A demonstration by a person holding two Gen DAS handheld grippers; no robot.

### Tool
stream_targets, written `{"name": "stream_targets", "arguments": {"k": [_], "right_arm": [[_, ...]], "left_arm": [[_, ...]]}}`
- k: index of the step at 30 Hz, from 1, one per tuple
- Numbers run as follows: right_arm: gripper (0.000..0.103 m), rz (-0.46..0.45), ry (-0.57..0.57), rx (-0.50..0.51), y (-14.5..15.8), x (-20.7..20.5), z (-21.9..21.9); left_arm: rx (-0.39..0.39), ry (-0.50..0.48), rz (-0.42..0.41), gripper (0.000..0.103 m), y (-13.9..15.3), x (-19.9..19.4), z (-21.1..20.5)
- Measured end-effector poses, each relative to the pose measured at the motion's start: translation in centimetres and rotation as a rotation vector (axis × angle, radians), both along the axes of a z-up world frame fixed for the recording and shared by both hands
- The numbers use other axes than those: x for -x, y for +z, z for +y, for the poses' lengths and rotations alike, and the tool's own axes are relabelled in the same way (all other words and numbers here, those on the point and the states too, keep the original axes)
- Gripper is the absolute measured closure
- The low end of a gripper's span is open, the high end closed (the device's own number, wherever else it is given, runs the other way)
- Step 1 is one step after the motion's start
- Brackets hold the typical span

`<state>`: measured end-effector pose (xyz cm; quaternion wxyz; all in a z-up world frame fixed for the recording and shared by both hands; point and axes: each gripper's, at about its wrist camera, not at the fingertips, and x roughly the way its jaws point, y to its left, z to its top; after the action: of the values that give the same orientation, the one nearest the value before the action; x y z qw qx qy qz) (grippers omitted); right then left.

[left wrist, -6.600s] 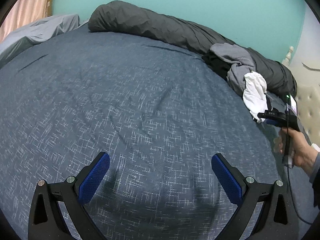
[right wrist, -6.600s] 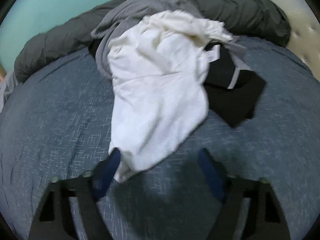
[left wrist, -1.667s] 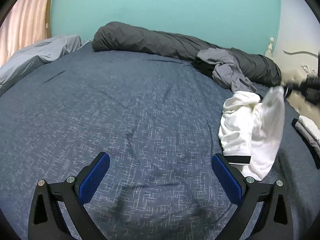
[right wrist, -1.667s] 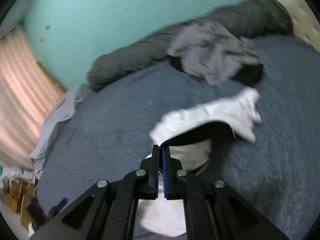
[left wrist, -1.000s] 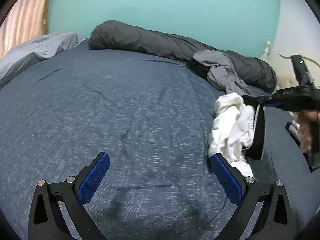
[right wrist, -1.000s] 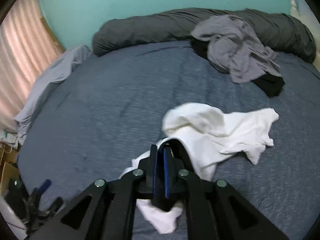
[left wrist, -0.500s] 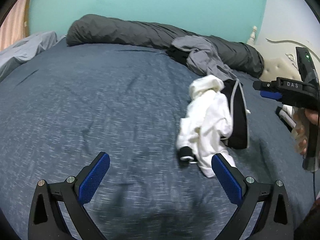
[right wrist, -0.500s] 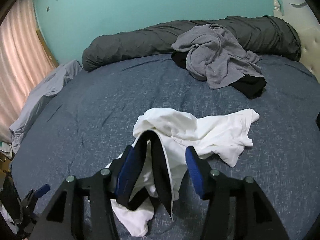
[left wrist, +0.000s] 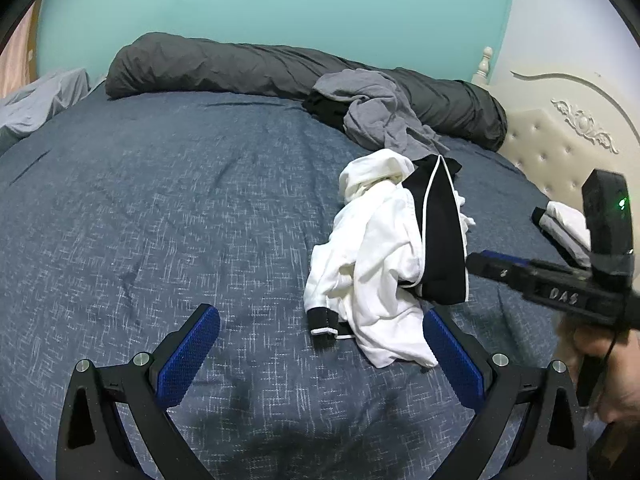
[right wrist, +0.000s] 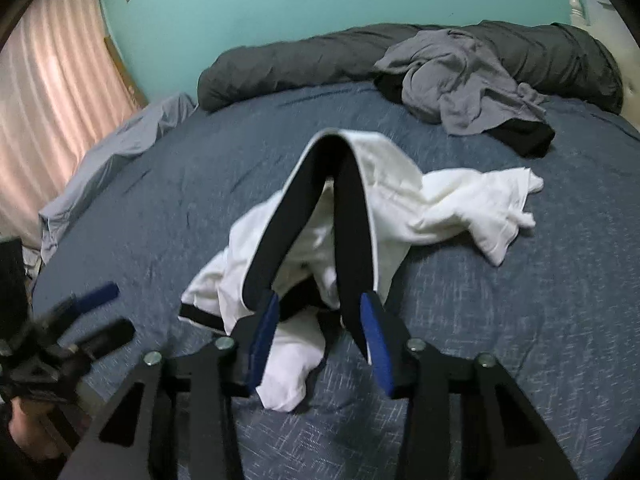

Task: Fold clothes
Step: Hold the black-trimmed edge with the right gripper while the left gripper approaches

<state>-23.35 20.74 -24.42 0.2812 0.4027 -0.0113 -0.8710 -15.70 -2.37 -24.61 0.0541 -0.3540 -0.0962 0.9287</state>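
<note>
1. Nearest, on the left: black two-finger left gripper (left wrist: 320, 320) with blue ribbed pads, spread wide and empty, just short of the garment.
2. Nearest, on the right: matching right gripper (right wrist: 320, 304), held in a person's hand (left wrist: 612, 380). Clamped tight a second ago, then opened wide, and just now drawn partway in again. Black collar band between the pads, with no pinch visible.
3. Just beyond both: soft white garment with black ribbed band and cuff (left wrist: 380, 248). No longer dangling from the right gripper; let go and slumped in a rumpled heap on the bed, right of centre. By the look of it, delivered to the working spot but not yet spread flat, with folding still to begin.
4. Underneath: dark blue woven bedcover flecked with white (left wrist: 180, 200), matte and lightly creased.
5. Far right: small flat folded stack, white over dark (left wrist: 564, 220).
6. Farther back: crumpled grey jersey garment (left wrist: 376, 116) over something black, then a long dark grey rolled duvet (left wrist: 240, 68) against a plain teal wall (left wrist: 280, 0).
</note>
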Motion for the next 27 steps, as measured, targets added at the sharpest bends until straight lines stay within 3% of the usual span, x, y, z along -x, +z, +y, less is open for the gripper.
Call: {"name": "stream_targets", "arguments": {"k": [6, 12, 17, 19, 21, 23, 27], "right_arm": [[0.068, -0.015, 0.038, -0.042, -2.1, 0.7, -1.4], [0.068, -0.025, -0.094, -0.14, -3.8, 3.6, -1.0], [0.068, 0.002, -0.113, -0.204, -4.1, 5.0, -0.6], [0.068, 0.034, -0.142, -0.23, -3.6, 4.5, -0.4], [0.068, 0.076, -0.147, -0.19, -2.8, 3.1, -0.3], [0.068, 0.093, -0.112, -0.178, -2.7, 1.9, -0.9], [0.068, 0.095, -0.044, -0.246, -4.0, 0.5, -3.0]], "left_arm": [[-0.045, -0.015, -0.027, 0.0, -0.3, 0.1, -0.5], [-0.045, -0.016, -0.03, 0.0, -0.3, 0.0, -0.2], [-0.043, -0.021, -0.039, 0.0, -0.7, 0.1, -0.4], [-0.044, -0.016, -0.04, 0.0, -0.7, 0.1, -0.6], [-0.047, -0.011, -0.035, 0.0, -0.6, 0.1, -0.7], [-0.047, -0.01, -0.029, 0.0, -0.4, 0.0, -0.7], [-0.055, -0.003, -0.032, 0.0, -0.5, -0.2, -1.0]]}}
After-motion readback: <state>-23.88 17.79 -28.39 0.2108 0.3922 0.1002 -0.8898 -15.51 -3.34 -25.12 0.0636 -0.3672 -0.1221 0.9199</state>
